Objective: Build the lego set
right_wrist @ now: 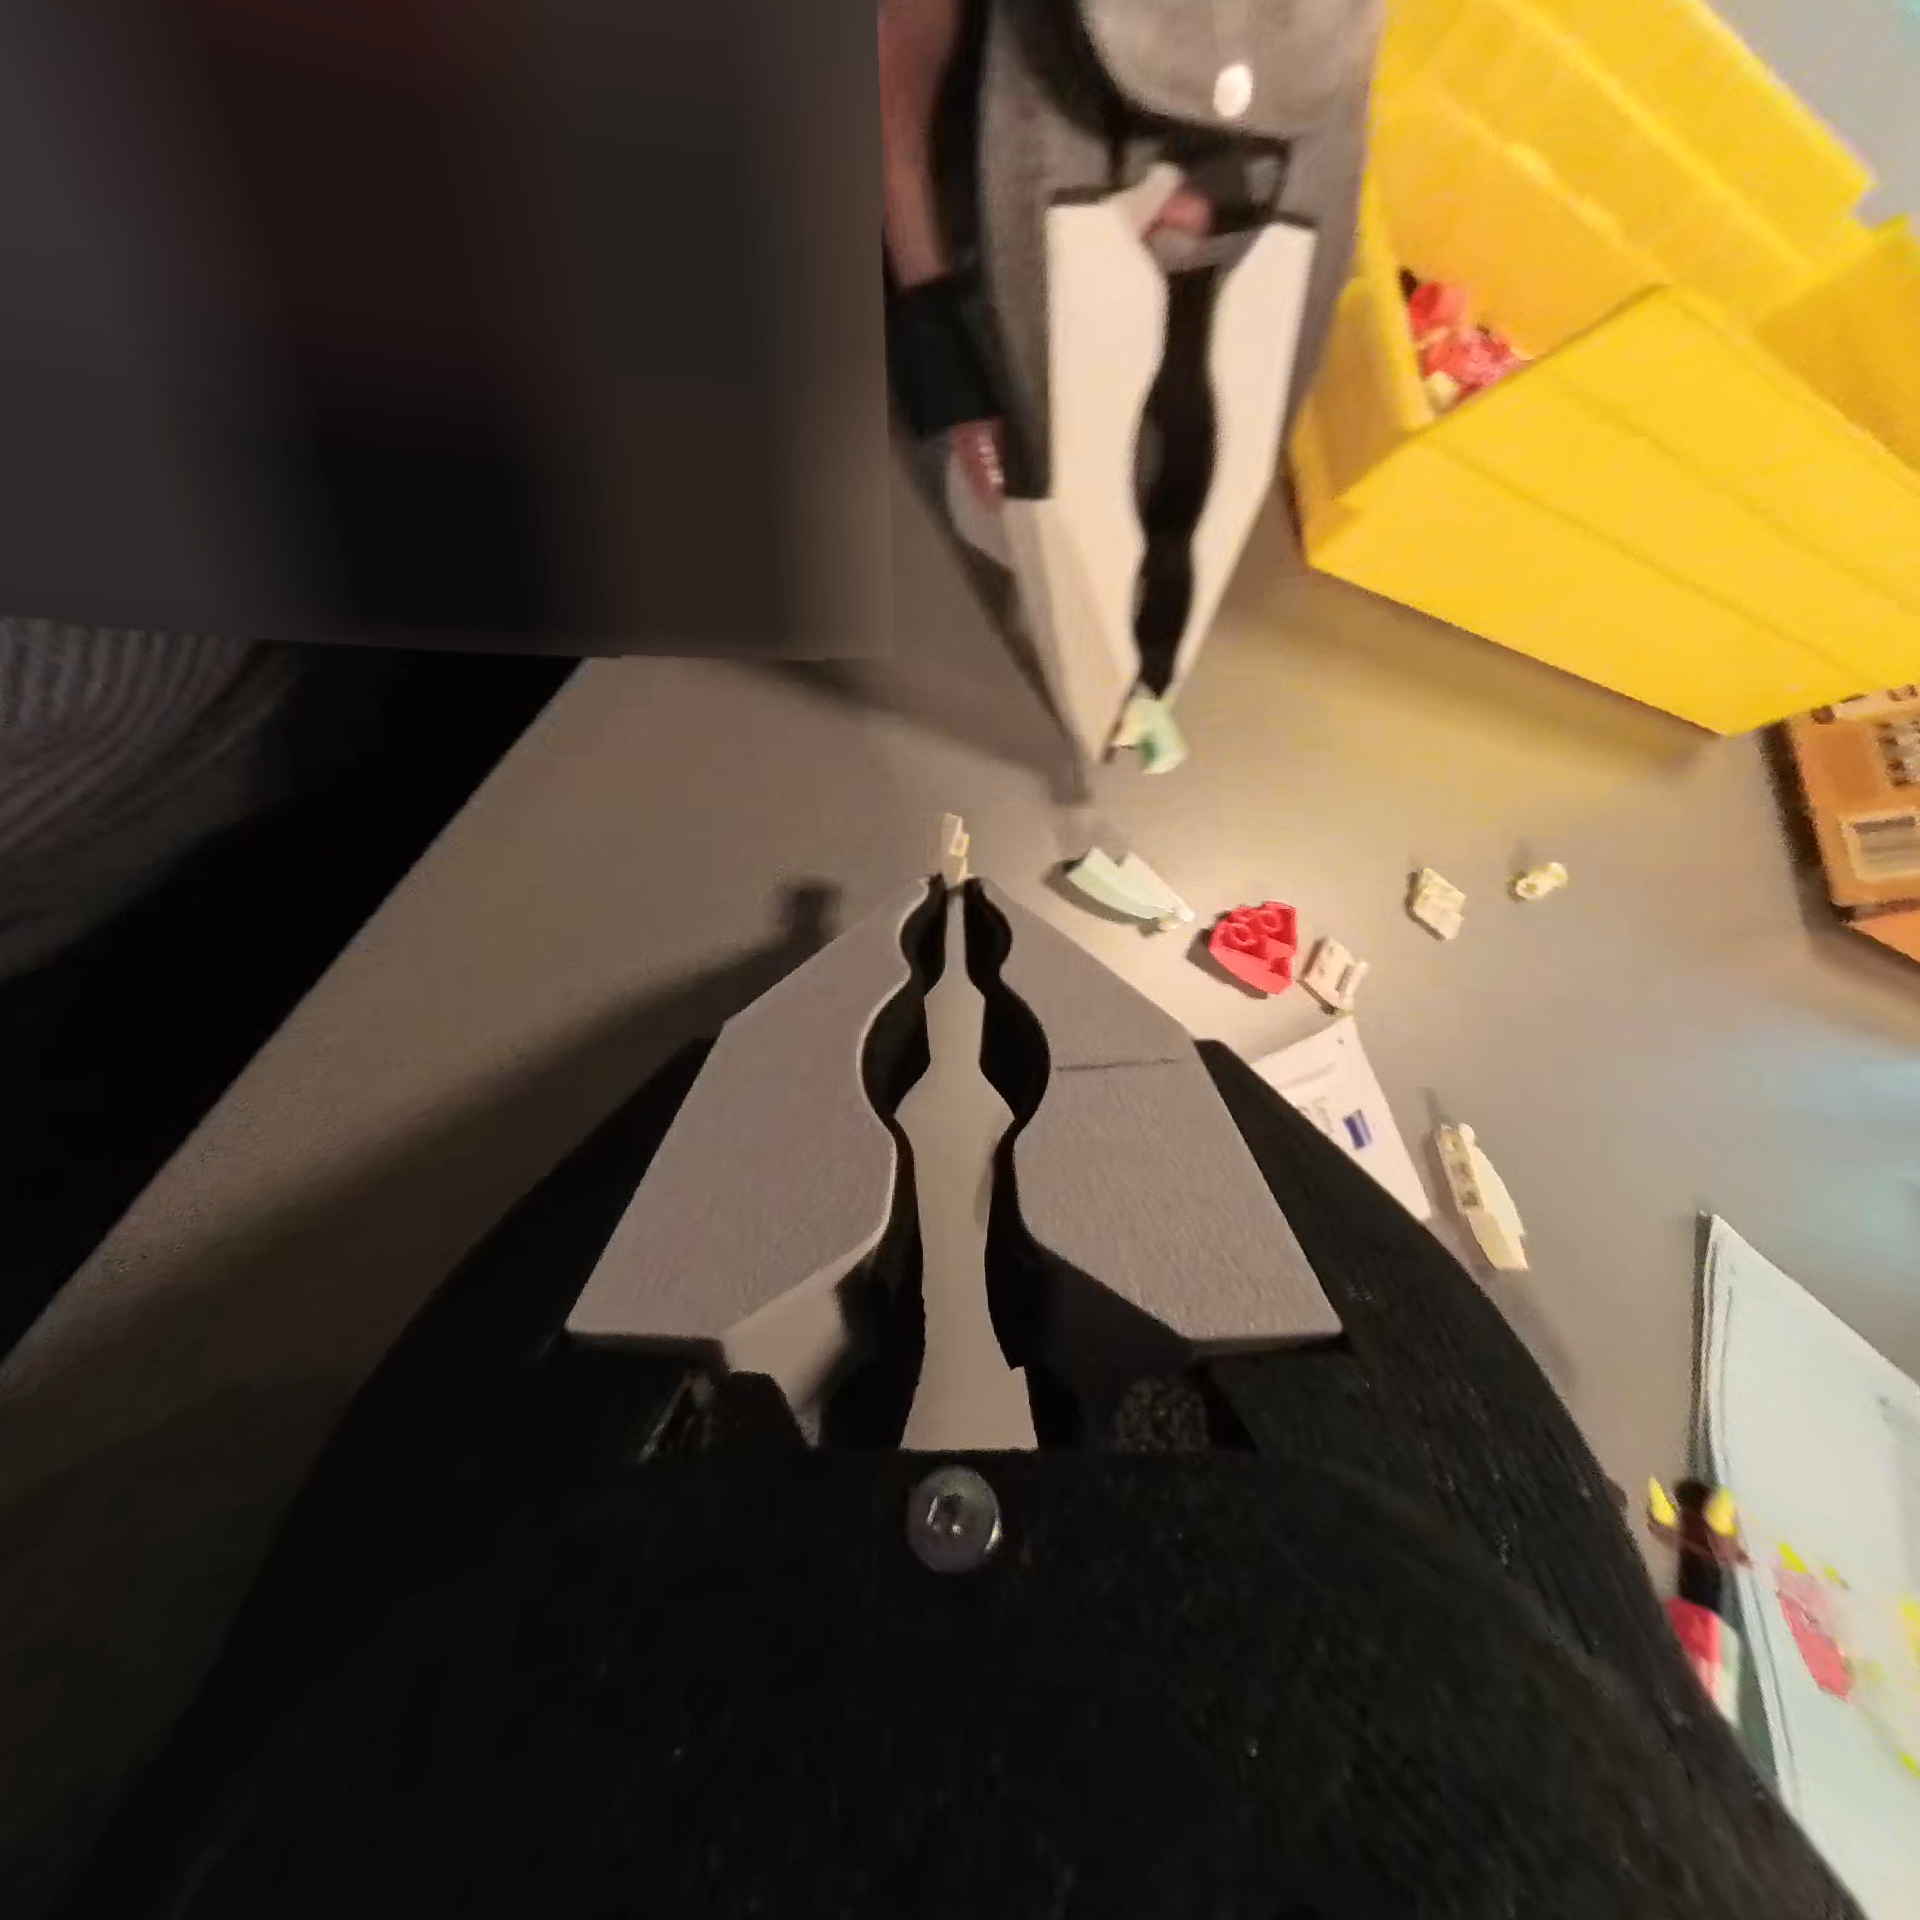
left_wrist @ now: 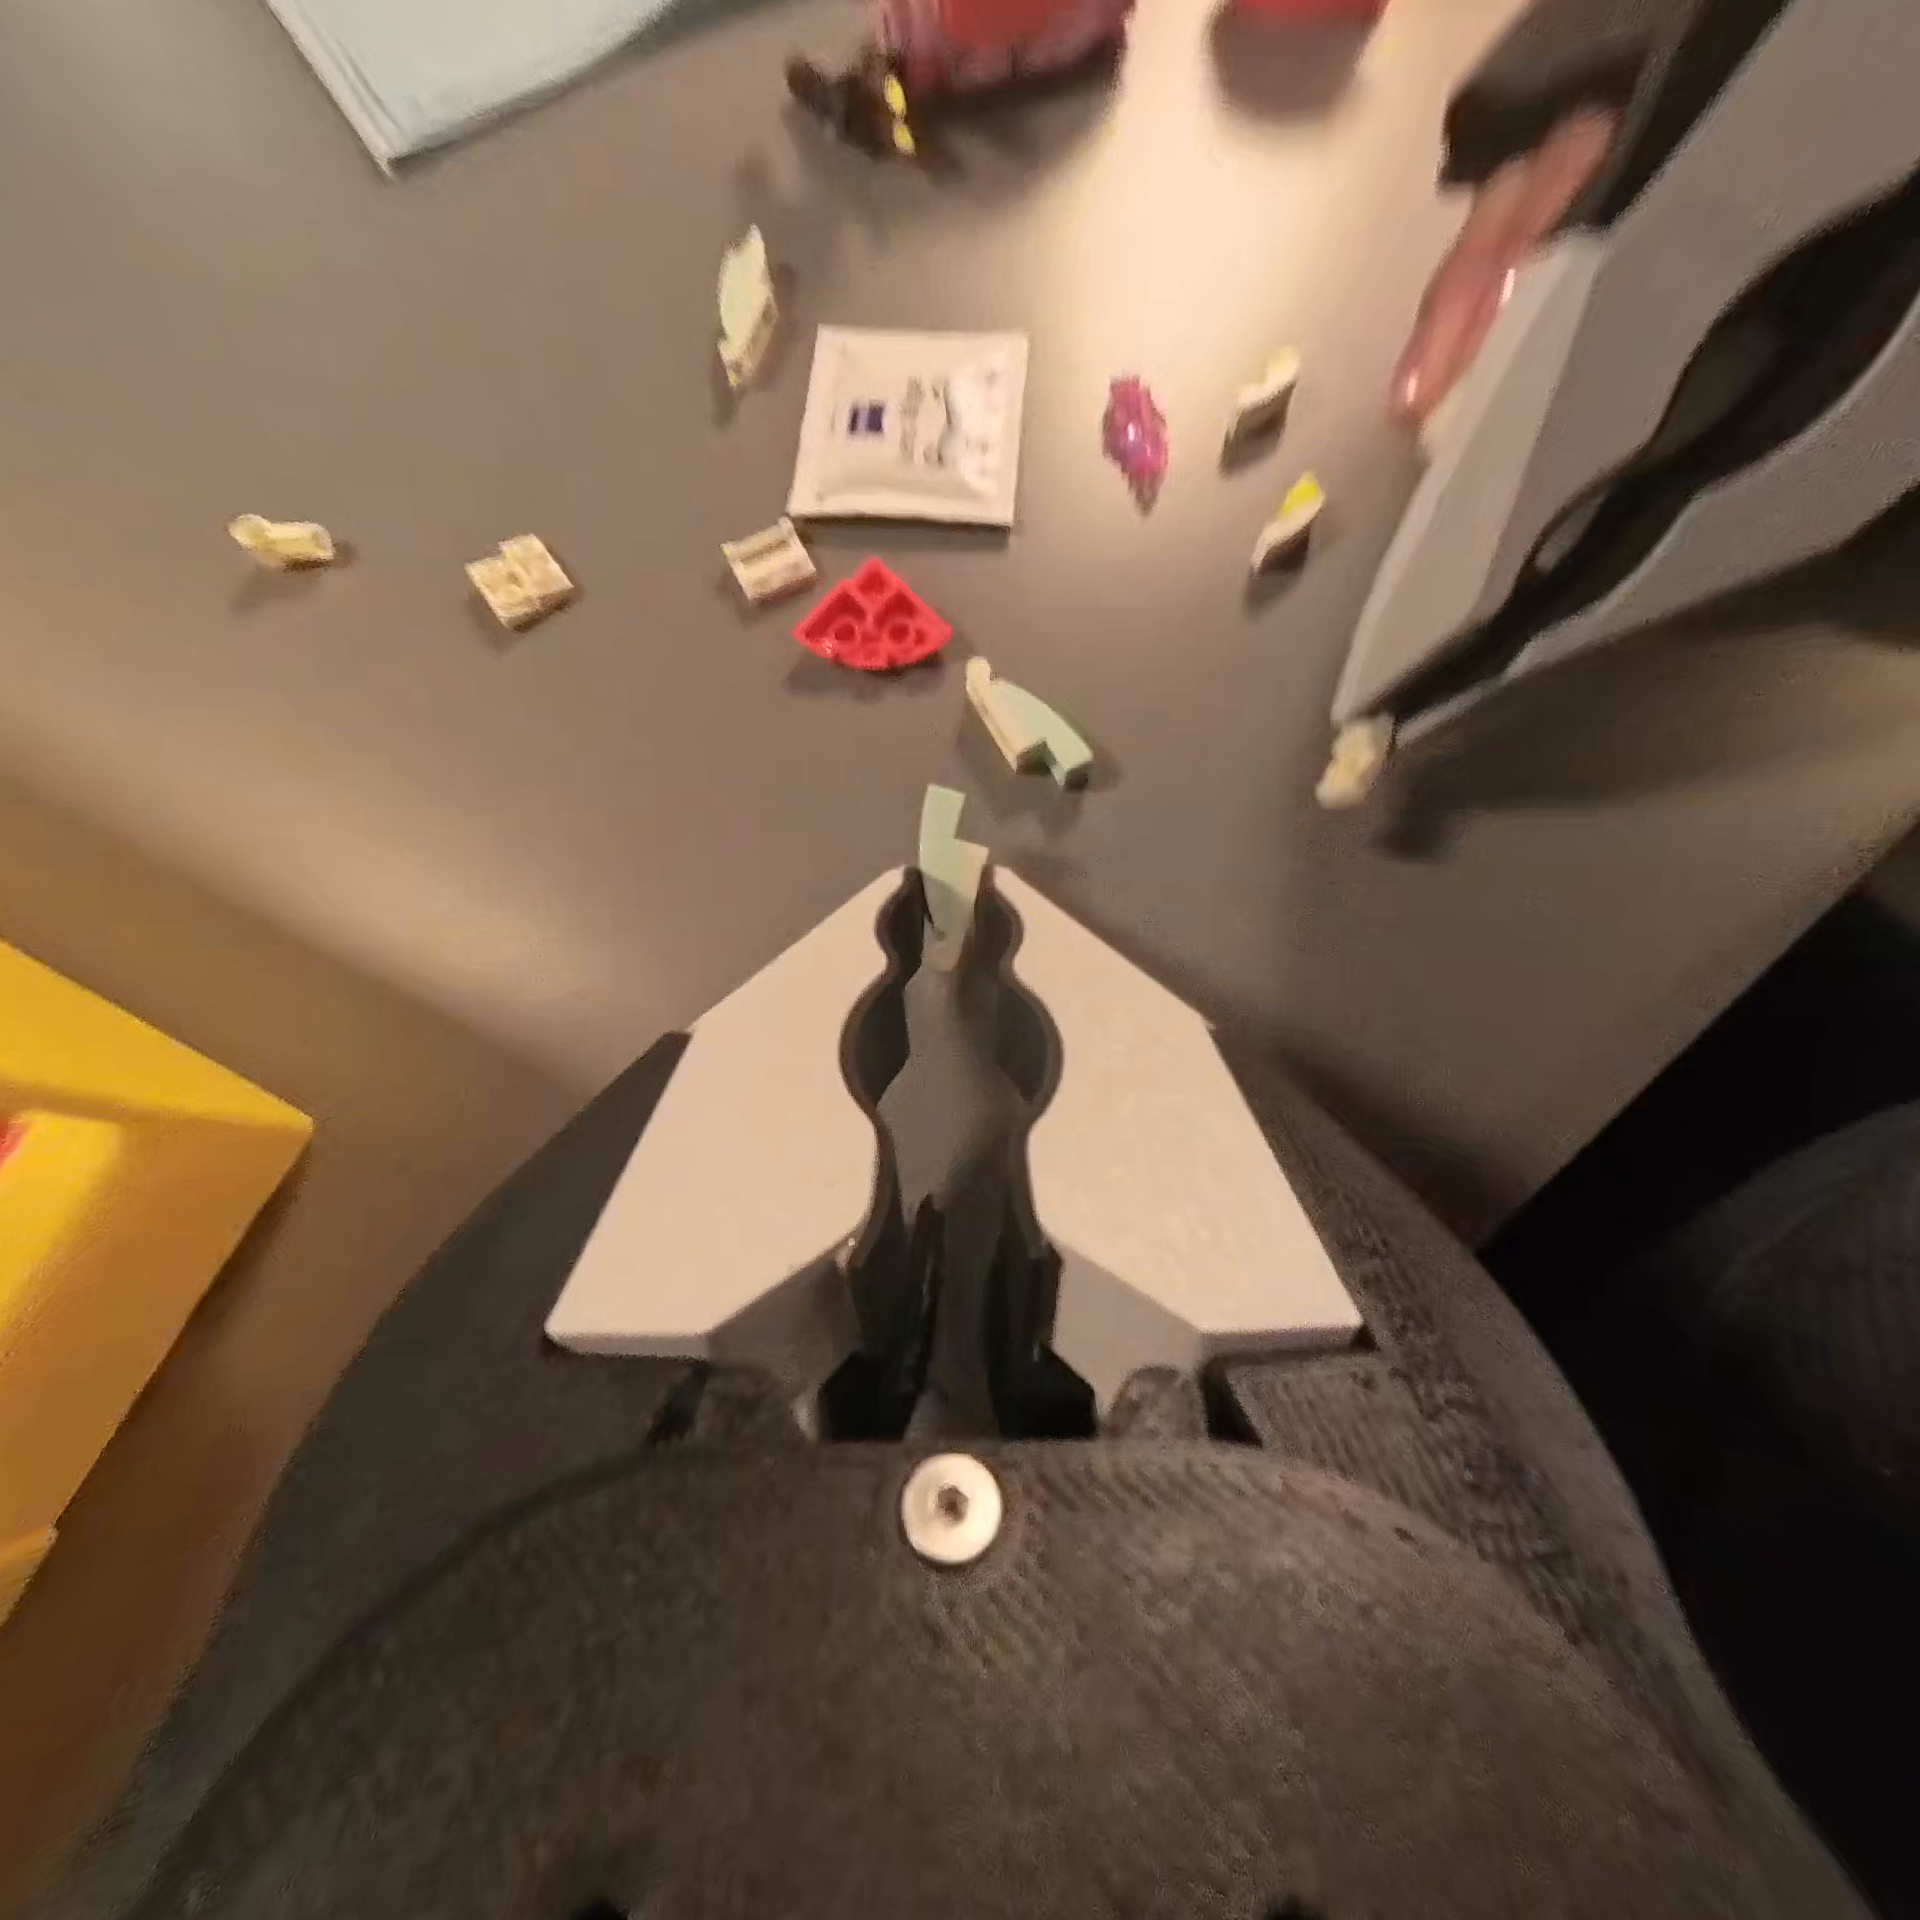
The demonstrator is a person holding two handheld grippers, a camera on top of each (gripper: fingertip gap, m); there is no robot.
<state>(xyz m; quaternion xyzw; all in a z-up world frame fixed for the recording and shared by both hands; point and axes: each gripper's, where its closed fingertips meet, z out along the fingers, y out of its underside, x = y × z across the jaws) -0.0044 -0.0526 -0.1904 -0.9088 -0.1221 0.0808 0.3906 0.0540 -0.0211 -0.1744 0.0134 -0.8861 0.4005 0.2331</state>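
Two grippers, each pinching a small building piece above a grey tabletop.

Left gripper: fingers clamped on a pale green notched piece, which stands up out of the tips, clear of the tabletop. Right gripper: tips closed on a small cream piece that juts past them. Nearest loose item: a second pale green curved piece, lying just beyond the left tips; then a red quarter-round brick, cream bricks, a white sachet, a purple piece. Further out: yellow bin holding red pieces, pale blue booklet. Handling note: both grips are at the very tips, so slow, steady movement and firm pressure seem wise.
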